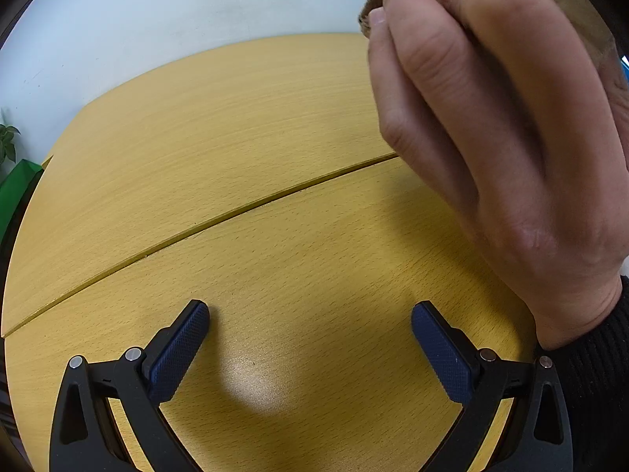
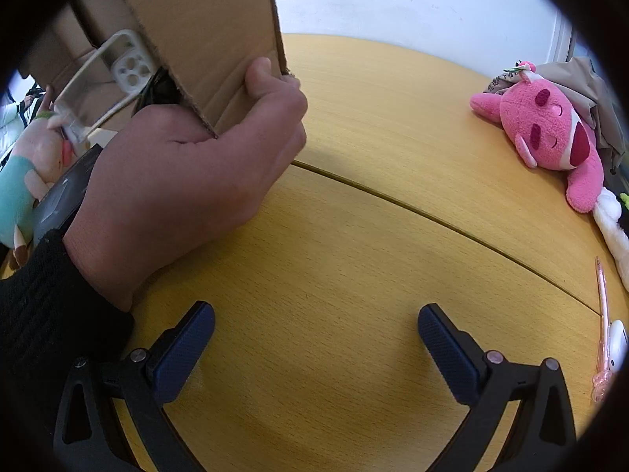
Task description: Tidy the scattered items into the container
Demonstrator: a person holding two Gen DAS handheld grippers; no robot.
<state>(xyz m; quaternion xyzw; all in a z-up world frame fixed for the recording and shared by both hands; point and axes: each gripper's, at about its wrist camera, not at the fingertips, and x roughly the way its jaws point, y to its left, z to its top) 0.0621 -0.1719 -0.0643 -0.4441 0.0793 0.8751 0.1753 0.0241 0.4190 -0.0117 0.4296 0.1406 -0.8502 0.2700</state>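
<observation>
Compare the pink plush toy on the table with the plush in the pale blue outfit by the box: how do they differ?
The pink plush toy lies out on the bare table, far right; the plush in the pale blue outfit sits far left, behind the hand gripping the cardboard box. One is bright pink, the other peach. Both are soft toys.

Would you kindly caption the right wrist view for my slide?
Open right gripper over the table while a hand grips the cardboard box.

Likely an office: beech-laminate desks [image 1: 236,126] butted together against a plain white wall [image 1: 177,8].
</observation>
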